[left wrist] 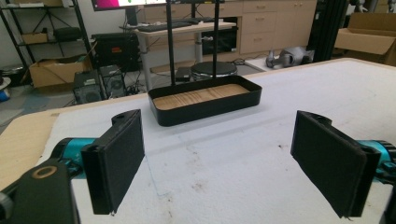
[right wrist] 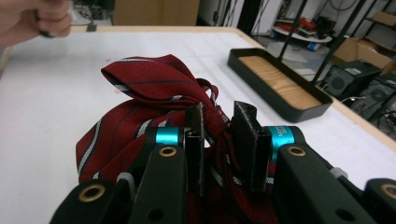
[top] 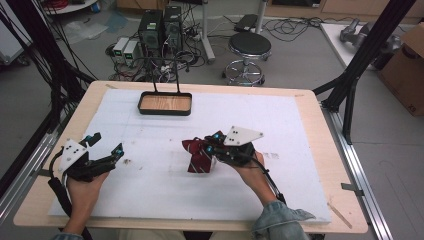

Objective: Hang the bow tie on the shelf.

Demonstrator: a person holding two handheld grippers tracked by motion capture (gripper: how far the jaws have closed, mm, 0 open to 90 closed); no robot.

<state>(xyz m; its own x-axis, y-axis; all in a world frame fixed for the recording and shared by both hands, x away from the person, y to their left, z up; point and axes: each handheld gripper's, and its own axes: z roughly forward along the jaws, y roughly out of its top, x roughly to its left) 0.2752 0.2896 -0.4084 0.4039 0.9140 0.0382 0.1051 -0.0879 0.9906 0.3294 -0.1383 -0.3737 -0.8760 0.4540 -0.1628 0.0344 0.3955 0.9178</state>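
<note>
The right gripper (right wrist: 219, 140) was clamped on the bunched dark-red striped fabric necktie (right wrist: 144, 88) at mid-table; the left gripper (left wrist: 219, 163) stood wide apart, empty. Recommended: lift steadily, keeping the pinch firm, toward the black wood-floored tray (top: 165, 111).

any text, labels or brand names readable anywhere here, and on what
None reads fully.
Teal collar of the right gripper: small dark print, too blurred to read.
Cardboard box at the high view's right edge: dark marks low on its side, too small to read.
Red striped tie pinched in that gripper: stripes, no lettering.
Black tray: no label.
</note>
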